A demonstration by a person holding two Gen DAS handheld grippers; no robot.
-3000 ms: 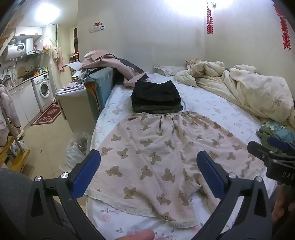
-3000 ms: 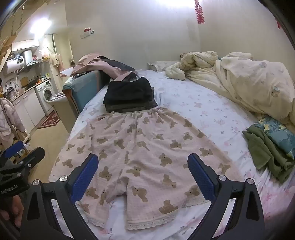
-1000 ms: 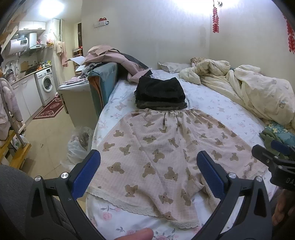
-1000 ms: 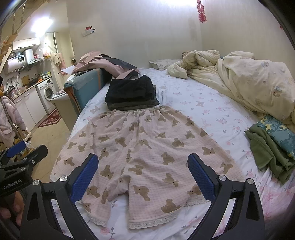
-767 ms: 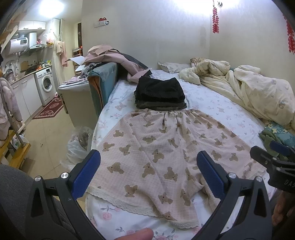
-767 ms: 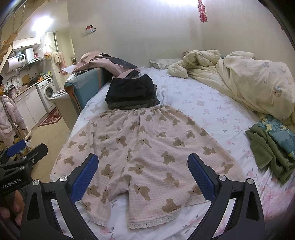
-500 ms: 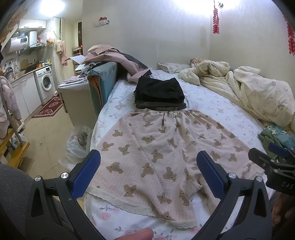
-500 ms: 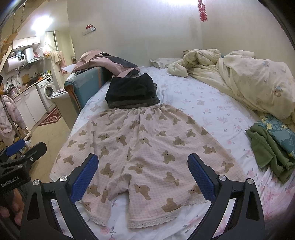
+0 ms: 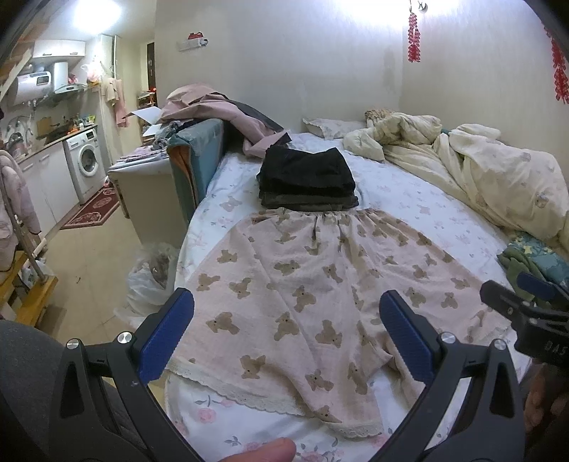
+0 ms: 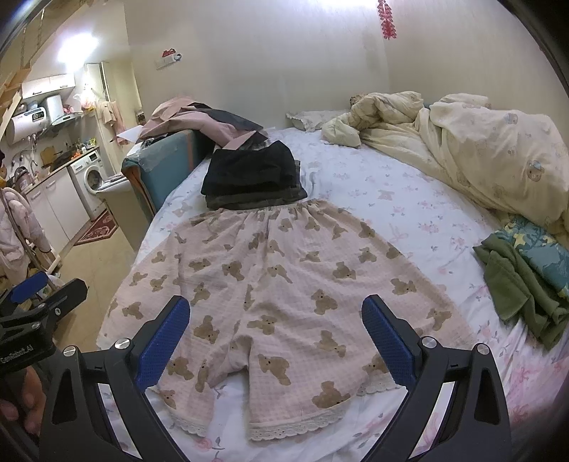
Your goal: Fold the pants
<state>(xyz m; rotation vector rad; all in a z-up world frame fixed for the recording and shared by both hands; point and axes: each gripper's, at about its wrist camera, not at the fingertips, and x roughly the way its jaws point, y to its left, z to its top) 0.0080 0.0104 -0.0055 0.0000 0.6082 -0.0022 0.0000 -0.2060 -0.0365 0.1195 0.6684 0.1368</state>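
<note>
Pants: pink pants (image 10: 284,284) with bear print lie flat on the bed (image 10: 409,213); waistband touches the dark folded stack (image 10: 249,181)
Left gripper (image 9: 286,336): jaws wide apart, above the hem, holding nothing
Right gripper (image 10: 275,341): jaws wide apart, above the legs, holding nothing

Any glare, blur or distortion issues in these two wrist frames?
Left wrist: the wall is blown out at the top, strong fisheye bending, dark corner vignette; the pants are sharp. Right wrist: the same wall glare, the pants evenly lit and sharp, the edges curved.
</note>
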